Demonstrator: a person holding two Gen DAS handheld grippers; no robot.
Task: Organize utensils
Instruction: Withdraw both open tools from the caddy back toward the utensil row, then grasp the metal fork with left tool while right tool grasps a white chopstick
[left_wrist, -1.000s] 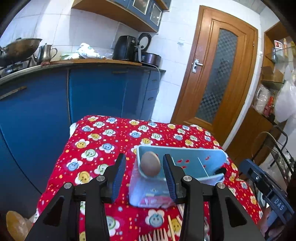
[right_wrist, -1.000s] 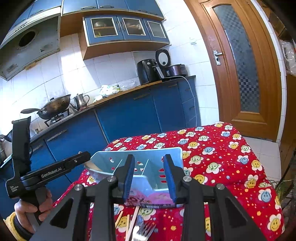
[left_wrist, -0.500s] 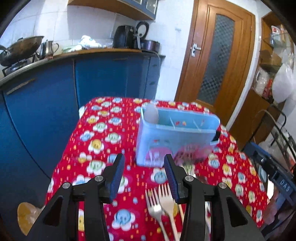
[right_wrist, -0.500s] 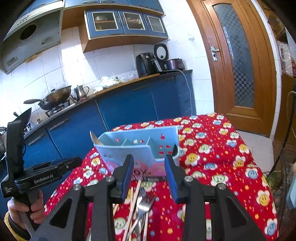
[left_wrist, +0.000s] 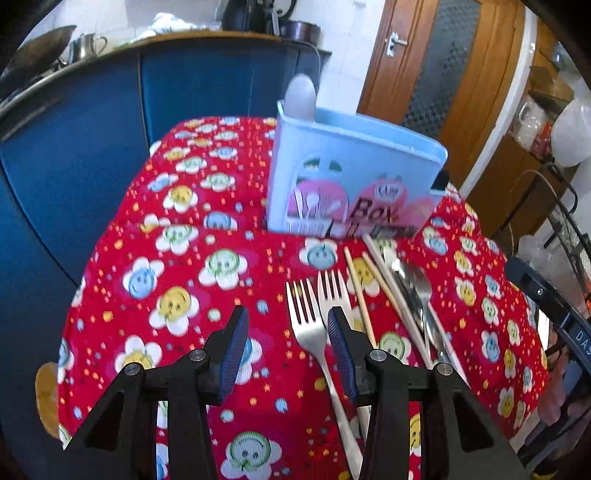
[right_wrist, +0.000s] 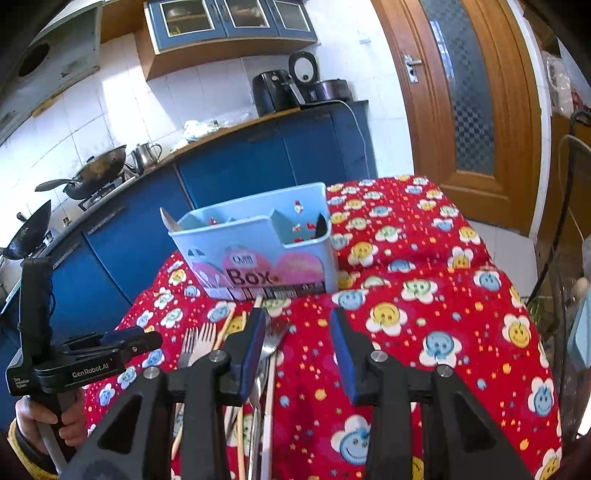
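A light blue utensil box (left_wrist: 351, 177) (right_wrist: 258, 251) stands on the red flowered tablecloth (left_wrist: 184, 266), with a spoon (left_wrist: 303, 96) upright in its left compartment. In front of it lie two forks (left_wrist: 314, 314) (right_wrist: 199, 343), chopsticks (left_wrist: 384, 280) and spoons (left_wrist: 417, 284) side by side. My left gripper (left_wrist: 284, 328) is open and empty just above the cloth, its right finger over the fork handles. My right gripper (right_wrist: 297, 332) is open and empty above the cloth, right of the utensil pile (right_wrist: 267, 347).
Blue kitchen cabinets (right_wrist: 258, 155) with a wok (right_wrist: 96, 173), kettle and appliances stand behind the table. A wooden door (right_wrist: 469, 103) is at the right. A wire rack (left_wrist: 565, 229) stands by the table's right edge.
Both grippers have pulled back from the box and tilted down, so the loose forks, chopsticks and spoons now lie under them. The spoon stays in the box.
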